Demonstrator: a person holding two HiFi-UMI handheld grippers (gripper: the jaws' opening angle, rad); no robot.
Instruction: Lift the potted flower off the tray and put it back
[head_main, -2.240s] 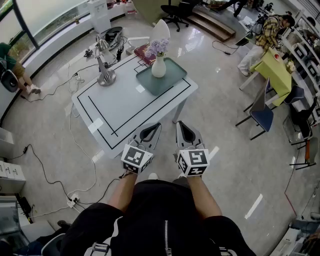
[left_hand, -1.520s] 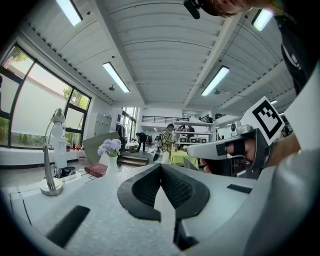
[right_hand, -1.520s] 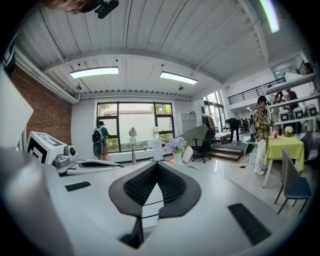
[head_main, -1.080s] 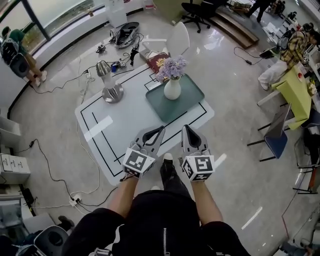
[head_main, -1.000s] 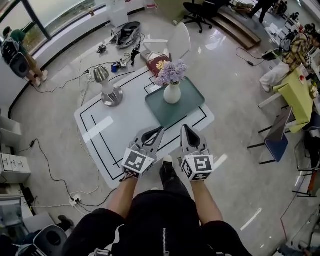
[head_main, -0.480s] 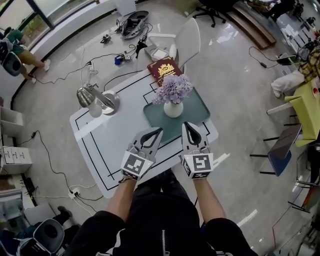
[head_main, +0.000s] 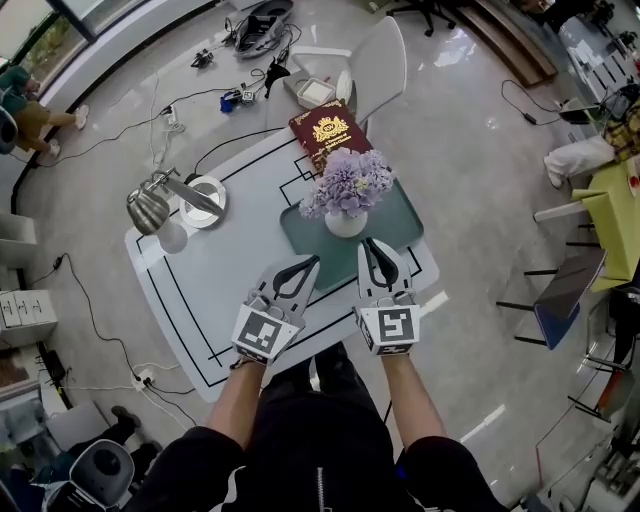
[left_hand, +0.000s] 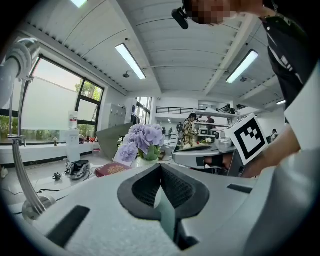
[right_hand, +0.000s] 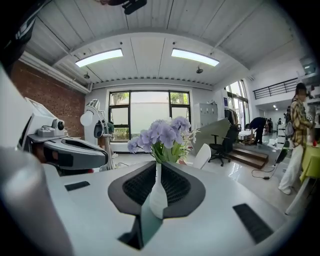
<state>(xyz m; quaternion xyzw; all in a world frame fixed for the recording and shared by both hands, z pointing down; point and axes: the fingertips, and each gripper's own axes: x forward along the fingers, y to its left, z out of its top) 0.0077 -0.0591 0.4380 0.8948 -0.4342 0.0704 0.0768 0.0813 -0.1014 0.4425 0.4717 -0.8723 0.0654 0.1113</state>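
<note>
The potted flower (head_main: 346, 190) stands upright in its white vase on the teal tray (head_main: 400, 212), which lies on the right part of the white counter (head_main: 230, 270); the left hand-held gripper (head_main: 308, 262) is clenched with nothing between its jaws, its tips over the counter just beside the tray's near left edge; the right hand-held gripper (head_main: 372, 244) is likewise clenched and empty, its tips over the tray's near part, close in front of the vase but apart from it; in the right gripper view the vase shows straight ahead through the slit between the jaws; a red book (head_main: 328, 130) lies beyond the tray; a silver desk lamp (head_main: 165, 200) stands at the counter's left
</note>
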